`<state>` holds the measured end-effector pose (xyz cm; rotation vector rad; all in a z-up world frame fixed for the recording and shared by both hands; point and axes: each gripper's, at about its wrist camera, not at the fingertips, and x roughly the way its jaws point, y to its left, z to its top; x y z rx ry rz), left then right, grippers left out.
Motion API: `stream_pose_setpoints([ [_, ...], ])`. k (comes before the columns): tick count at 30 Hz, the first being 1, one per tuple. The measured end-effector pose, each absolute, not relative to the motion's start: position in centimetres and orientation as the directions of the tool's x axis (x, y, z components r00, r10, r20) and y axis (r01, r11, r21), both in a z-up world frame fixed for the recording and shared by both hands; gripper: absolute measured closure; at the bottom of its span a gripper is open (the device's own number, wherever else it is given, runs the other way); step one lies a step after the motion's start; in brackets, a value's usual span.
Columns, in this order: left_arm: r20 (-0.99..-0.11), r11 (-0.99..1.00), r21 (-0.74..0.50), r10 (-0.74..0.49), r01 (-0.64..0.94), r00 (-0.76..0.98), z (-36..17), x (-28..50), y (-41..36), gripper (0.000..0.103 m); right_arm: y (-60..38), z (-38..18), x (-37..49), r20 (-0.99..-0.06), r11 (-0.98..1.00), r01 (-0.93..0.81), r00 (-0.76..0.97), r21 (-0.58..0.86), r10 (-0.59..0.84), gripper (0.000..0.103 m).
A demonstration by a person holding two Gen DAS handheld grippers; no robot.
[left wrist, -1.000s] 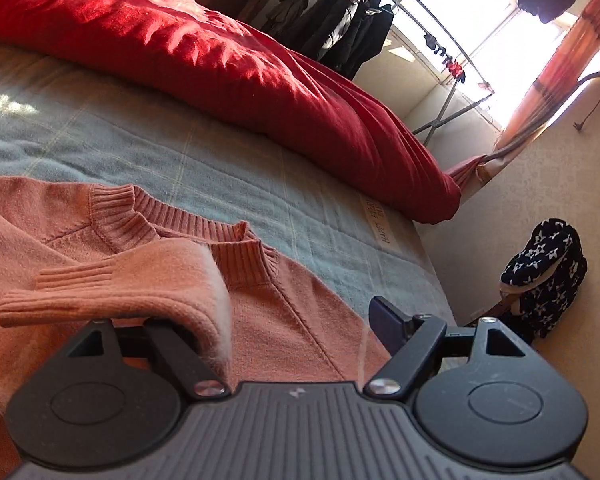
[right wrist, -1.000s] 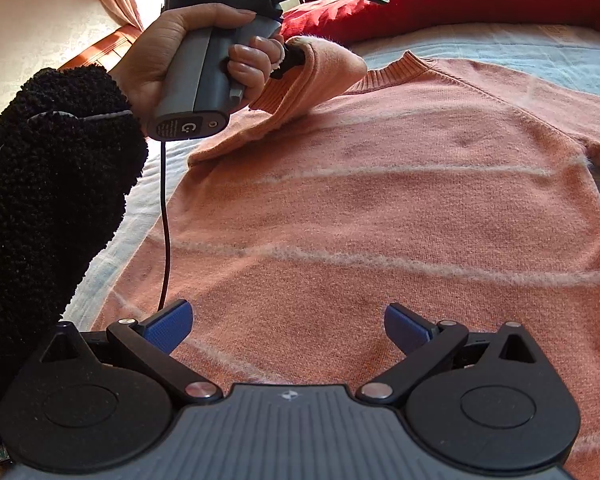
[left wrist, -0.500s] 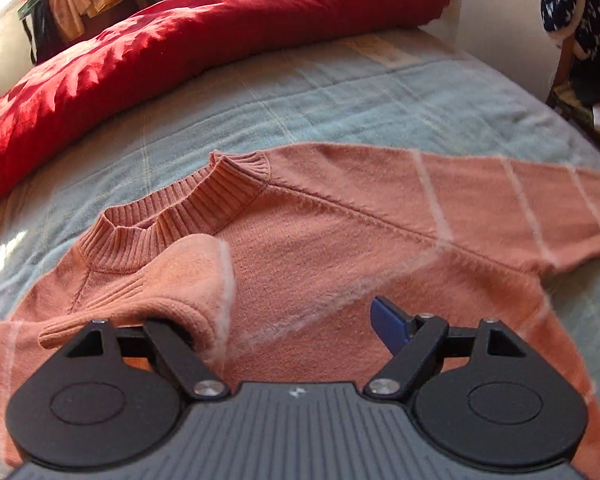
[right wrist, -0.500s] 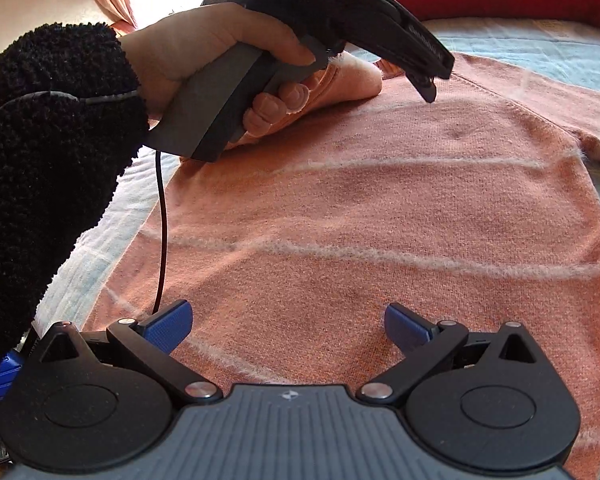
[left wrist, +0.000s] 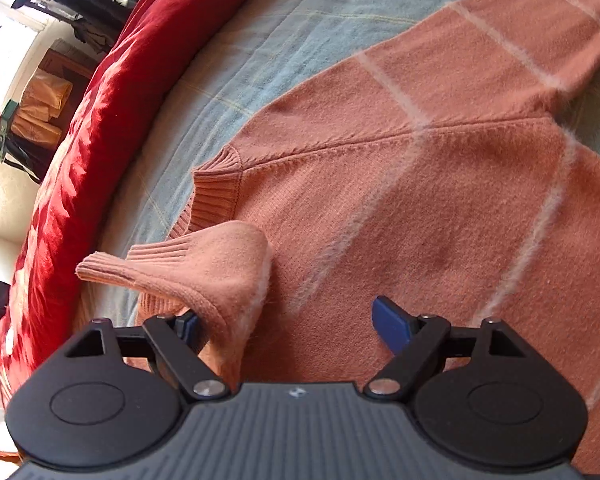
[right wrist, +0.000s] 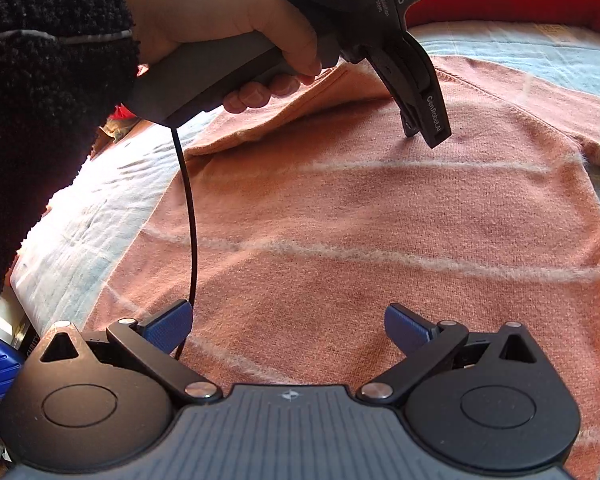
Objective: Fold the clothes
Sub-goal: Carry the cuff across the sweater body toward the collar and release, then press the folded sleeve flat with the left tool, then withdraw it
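Sweater (left wrist: 440, 200) lying flat on the bed (left wrist: 300, 12): I am folding its sleeve cuff (left wrist: 204, 268), draped on one finger of my wide-open left gripper (left wrist: 288, 320), across the chest, right gripper (right wrist: 288, 326) hovering open; next, shedding it smoothly.

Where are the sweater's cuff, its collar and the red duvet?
cuff (left wrist: 156, 258): left wrist view, on its ribbing.
collar (left wrist: 216, 194): left wrist view, on the ribbed neckband.
red duvet (left wrist: 100, 128): left wrist view, on its sunlit folds.
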<state>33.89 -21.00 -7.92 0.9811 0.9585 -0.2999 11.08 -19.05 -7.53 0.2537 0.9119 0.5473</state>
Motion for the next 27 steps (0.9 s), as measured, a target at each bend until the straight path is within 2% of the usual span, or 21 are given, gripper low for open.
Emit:
stream_pose_setpoints([
  [5,-0.846,0.632,0.461,0.101,0.622,0.524,-5.4,33.6,-19.7,0.020,-19.3,-7.3,11.0,-0.670,0.833,-0.338,0.495,0.439,0.554,0.000],
  [8,-0.873,0.736,0.302,-0.041,0.606,0.485,-2.7,33.8,-18.0,0.020,-19.4,-7.2,11.0,-0.663,0.831,-0.334,0.501,0.445,0.557,0.000],
  [11,-0.862,0.819,0.167,-0.150,0.550,0.485,-0.9,34.3,-16.3,0.015,-19.3,-7.1,11.0,-0.658,0.829,-0.332,0.504,0.450,0.559,0.000],
  [14,-0.861,0.867,0.098,-0.172,0.488,0.478,-1.4,35.4,-15.4,0.014,-19.3,-6.9,10.9,-0.654,0.827,-0.338,0.506,0.449,0.562,0.000],
  [17,-0.873,0.892,0.079,-0.153,0.444,0.462,-3.5,36.2,-15.2,0.014,-19.3,-6.9,10.8,-0.652,0.828,-0.342,0.510,0.445,0.561,0.000],
  [20,-0.866,0.900,-0.005,-0.223,0.437,0.448,-4.9,36.5,-15.5,0.014,-19.4,-7.1,10.9,-0.654,0.830,-0.337,0.511,0.445,0.558,0.000],
  [24,-0.825,0.851,-0.146,-0.386,0.504,0.412,-4.3,36.3,-17.5,0.014,-19.5,-7.4,11.2,-0.661,0.834,-0.320,0.509,0.449,0.551,0.000],
  [27,-0.798,0.818,-0.168,-0.440,0.550,0.411,-3.2,35.8,-18.8,0.014,-19.6,-7.6,11.4,-0.664,0.836,-0.309,0.508,0.453,0.548,0.000],
])
